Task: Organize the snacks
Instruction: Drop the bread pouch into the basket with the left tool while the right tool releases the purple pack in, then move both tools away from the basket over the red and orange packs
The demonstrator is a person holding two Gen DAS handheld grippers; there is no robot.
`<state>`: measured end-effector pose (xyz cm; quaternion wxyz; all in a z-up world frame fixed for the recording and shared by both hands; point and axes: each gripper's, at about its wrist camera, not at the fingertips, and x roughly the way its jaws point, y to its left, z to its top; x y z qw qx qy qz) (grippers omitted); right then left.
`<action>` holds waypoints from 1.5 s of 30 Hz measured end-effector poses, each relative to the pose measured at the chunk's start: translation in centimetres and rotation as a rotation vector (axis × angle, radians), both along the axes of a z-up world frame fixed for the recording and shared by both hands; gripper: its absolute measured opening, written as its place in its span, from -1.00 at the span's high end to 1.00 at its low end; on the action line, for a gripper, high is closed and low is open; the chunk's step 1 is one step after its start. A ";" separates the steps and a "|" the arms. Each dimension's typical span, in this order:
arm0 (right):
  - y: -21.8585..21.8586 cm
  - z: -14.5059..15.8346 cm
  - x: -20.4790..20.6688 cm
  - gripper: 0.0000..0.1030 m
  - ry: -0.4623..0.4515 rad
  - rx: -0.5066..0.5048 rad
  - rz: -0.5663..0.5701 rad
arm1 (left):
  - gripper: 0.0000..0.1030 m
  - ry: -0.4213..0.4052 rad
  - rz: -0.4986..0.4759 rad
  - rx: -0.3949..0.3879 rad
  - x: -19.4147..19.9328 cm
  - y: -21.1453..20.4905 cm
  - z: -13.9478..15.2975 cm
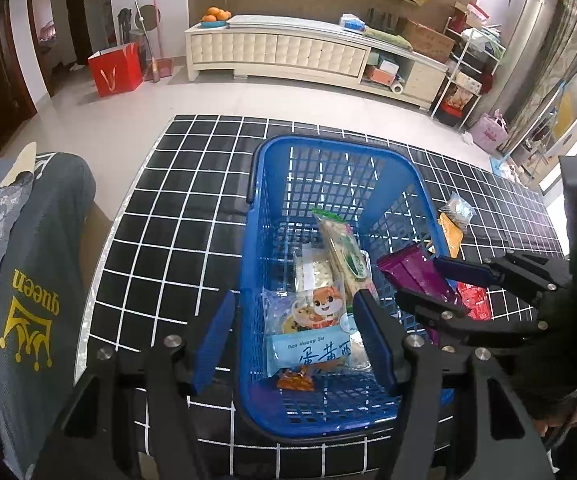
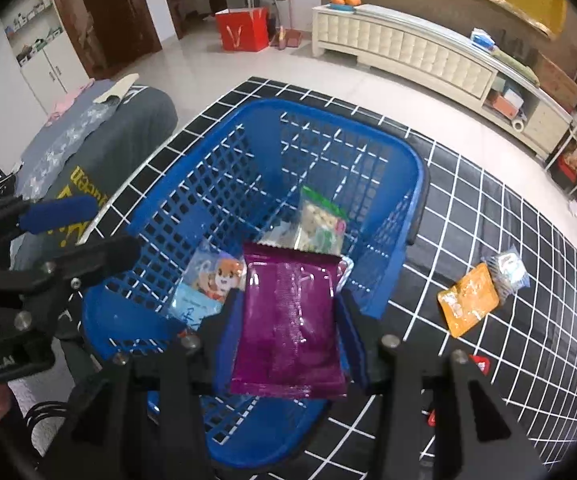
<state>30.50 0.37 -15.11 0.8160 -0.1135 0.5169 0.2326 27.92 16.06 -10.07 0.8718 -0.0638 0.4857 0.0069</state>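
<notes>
**Purple packet held over the blue basket**

The black table (image 1: pixel 168 240) with its white grid runs out of sight on every side. On it stands the blue basket (image 1: pixel 272 184), its near end hidden behind the gripper frames. To the left a grey cloth (image 1: pixel 44 280) drapes over something I cannot see; it reads "queen" in yellow beside a crown.

In the basket lies a cartoon squirrel packet (image 1: pixel 312 320) labelled "Dan Huang Su" above Chinese characters cut off by a finger. Behind it leans a green-topped cracker bag (image 2: pixel 320 220), and a small orange sweet (image 1: pixel 294 380) sits near the front wall.

The right gripper (image 2: pixel 284 332) is clamped on the purple packet (image 2: pixel 288 316) over the basket's near half; its print is too glossy to read. The left gripper (image 1: pixel 292 336) hangs spread and empty above the basket.

Out on the table, an orange packet (image 2: pixel 468 304) touches a small clear one (image 2: pixel 508 272); a red wrapper (image 1: pixel 474 300) is mostly hidden.
</notes>
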 end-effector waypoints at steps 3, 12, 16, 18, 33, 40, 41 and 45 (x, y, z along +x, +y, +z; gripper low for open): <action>-0.2 0.2 0.0 0.00 0.001 -0.002 0.001 | -0.16 0.006 -0.013 0.004 -0.2 -0.3 0.0; -3.4 3.1 -1.6 -0.38 -0.061 0.038 -0.083 | -0.32 -0.005 -0.002 0.029 -2.1 -1.2 1.7; -5.6 5.5 -3.1 -0.38 -0.106 0.073 -0.117 | -0.40 -0.042 -0.014 0.025 -3.5 -2.3 3.1; -6.6 6.6 -4.2 -0.38 -0.133 0.071 -0.133 | -0.52 -0.071 -0.047 -0.001 -4.3 -3.3 4.0; -17.5 9.2 -9.4 -0.49 -0.211 0.023 -0.297 | -0.56 -0.084 -0.152 0.017 -5.0 -12.7 5.8; -22.7 7.7 -8.5 -0.51 -0.191 0.018 -0.375 | -0.56 -0.057 -0.197 0.039 -2.8 -17.6 5.1; -23.3 7.2 -8.2 -0.53 -0.181 0.013 -0.389 | -0.56 -0.058 -0.211 0.046 -2.5 -18.3 4.9; -25.3 5.2 -7.2 -0.54 -0.147 -0.001 -0.407 | -0.57 -0.047 -0.235 0.084 -1.2 -21.0 3.6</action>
